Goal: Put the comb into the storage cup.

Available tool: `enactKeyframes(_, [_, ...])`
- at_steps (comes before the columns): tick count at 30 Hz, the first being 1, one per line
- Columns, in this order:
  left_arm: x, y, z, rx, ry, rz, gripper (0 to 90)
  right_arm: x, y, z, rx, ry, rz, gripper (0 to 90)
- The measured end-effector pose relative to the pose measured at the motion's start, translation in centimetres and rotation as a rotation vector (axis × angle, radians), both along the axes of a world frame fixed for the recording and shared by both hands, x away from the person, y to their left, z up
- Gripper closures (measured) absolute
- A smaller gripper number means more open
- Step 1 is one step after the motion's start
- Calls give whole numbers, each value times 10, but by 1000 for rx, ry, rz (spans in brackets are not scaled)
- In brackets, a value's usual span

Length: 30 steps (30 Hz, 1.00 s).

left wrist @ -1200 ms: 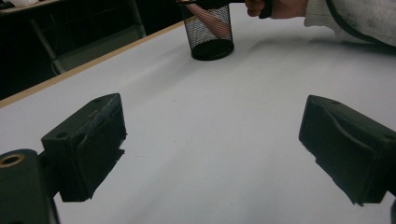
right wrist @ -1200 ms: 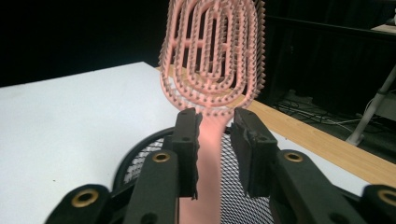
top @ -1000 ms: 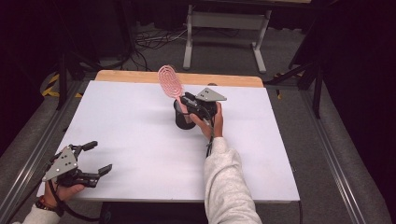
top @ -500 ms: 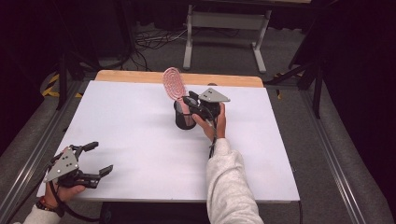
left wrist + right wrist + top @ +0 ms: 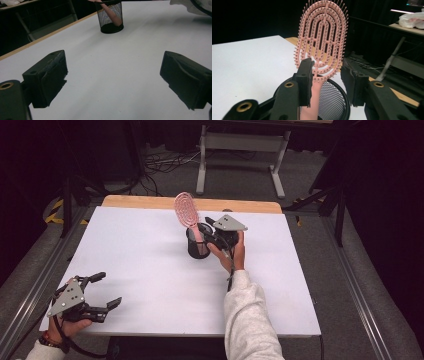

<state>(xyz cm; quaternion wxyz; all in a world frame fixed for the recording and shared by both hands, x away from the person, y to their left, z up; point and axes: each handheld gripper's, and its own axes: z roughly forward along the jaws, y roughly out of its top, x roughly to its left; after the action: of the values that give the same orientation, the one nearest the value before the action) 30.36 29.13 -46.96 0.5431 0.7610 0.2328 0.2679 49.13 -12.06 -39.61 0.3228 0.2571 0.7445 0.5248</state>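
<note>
Surface (image 5: 150,270): white sheet over a wooden top, lying bare apart from one cup near the far middle.

Person: reaching in from the near edge, one pale sleeve (image 5: 247,320) stretching forward on the right side, the other hand sitting low at the near left corner.

Mesh cup (image 5: 198,242): black, standing upright on the surface, well away from the left hand. In the left claw view the cup (image 5: 110,18) is showing the brush handle slanting down to its floor.

Hairbrush (image 5: 186,212): pink, oval head pointing up and leaning slightly, handle sitting inside the cup. In the right claw view the brush (image 5: 322,47) is standing between the two pads, its neck touching the left pad while the right pad is standing clear of it.

Right claw (image 5: 325,77): jaws have just been opening and are sitting narrowly apart around the brush neck, no longer pinching it. In the high view this claw (image 5: 212,234) is hovering just beside the cup rim.

Left claw (image 5: 105,290): jaws spread wide, holding nothing, idling over bare surface; its own view shows both pads (image 5: 47,75) far apart with white sheet between.

Progress, as judged: placing the brush in the cup looks essentially done, since the handle is resting in the cup and the grip is slackening. Remaining: widening the right claw enough to clear the bristles and drawing it back without tipping cup or brush.
</note>
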Motion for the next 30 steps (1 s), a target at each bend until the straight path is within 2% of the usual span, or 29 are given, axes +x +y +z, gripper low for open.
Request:
enactKeyframes(7, [-1,-1,0,5,5,6,84,-5,-3,7,0,-15,-3,615])
enactKeyframes(18, [-4,0,-1,13,6,20,85,-11,-4,9,-11,-15,-6,598])
enactKeyframes(23, [-4,0,0,22,-1,23,85,-14,-4,9,-12,-16,-16,546])
enactKeyframes(28, [-4,0,-1,15,3,24,85,-15,-4,9,-15,-14,-36,499])
enactKeyframes(29, [-4,0,0,23,-2,25,86,-15,-5,9,-10,-12,-53,451])
enactKeyframes(30, [-4,0,0,23,-3,26,85,-15,-5,9,-6,-11,-56,440])
